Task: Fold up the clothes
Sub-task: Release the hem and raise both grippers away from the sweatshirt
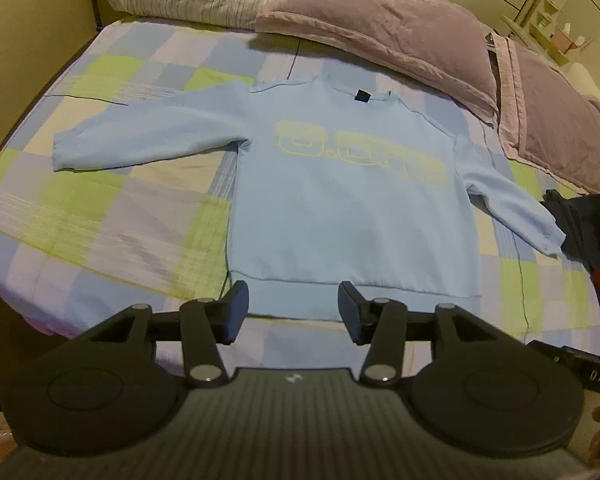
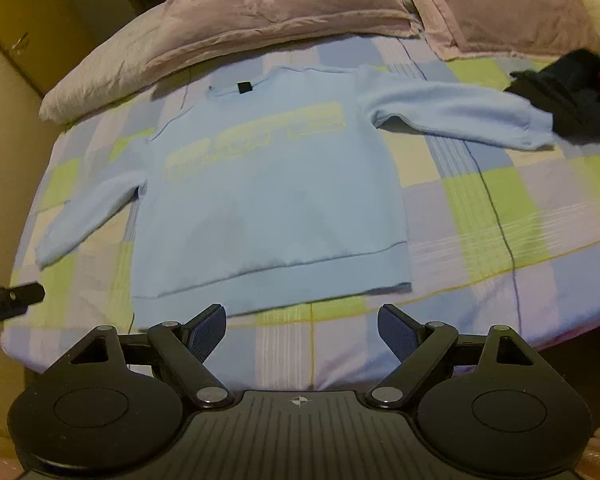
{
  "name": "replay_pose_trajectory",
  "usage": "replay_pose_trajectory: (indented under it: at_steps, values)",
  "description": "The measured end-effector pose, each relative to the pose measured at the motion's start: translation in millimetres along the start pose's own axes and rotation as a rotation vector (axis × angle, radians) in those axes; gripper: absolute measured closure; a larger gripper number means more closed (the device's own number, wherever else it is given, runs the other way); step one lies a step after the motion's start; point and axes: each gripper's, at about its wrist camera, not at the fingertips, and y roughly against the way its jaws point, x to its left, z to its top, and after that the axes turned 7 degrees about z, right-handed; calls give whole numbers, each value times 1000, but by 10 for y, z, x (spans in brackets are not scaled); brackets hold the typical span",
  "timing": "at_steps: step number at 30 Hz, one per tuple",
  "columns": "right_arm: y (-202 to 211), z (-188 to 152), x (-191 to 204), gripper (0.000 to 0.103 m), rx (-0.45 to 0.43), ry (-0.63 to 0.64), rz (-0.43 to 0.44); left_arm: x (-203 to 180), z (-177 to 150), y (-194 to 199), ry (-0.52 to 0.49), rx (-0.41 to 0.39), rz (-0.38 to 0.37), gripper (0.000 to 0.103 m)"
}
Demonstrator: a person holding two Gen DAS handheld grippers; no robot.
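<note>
A light blue sweatshirt (image 1: pixel 352 216) lies flat on the checked bed (image 1: pixel 100 208), sleeves spread. The left hand-held gripper (image 1: pixel 293 312) and right hand-held gripper (image 2: pixel 302 330) hover near its hem, both released.

Home bedroom: bed (image 1: pixel 100 184), pillows (image 1: pixel 380 36), wardrobe doors (image 2: pixel 16 40).

Black tongs (image 1: pixel 293 312), ribbed grey housing, silver pivot screws.
</note>
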Motion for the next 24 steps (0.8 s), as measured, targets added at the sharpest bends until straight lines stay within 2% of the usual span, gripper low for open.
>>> replay_pose_trajectory:
  at_steps: [11, 16, 18, 24]
  values:
    - [72, -120, 287, 17, 42, 91, -24, 43, -84, 380, -23, -26, 62, 53]
    - [20, -146, 300, 17, 88, 123, -40, 24, -116, 436, -53, -28, 129, 52]
    - [22, -163, 305, 17, 92, 137, -44, 20, -132, 438, -58, -29, 143, 48]
    - [-31, -228, 270, 17, 137, 109, -77, -25, -195, 383, -89, -2, 147, 47]
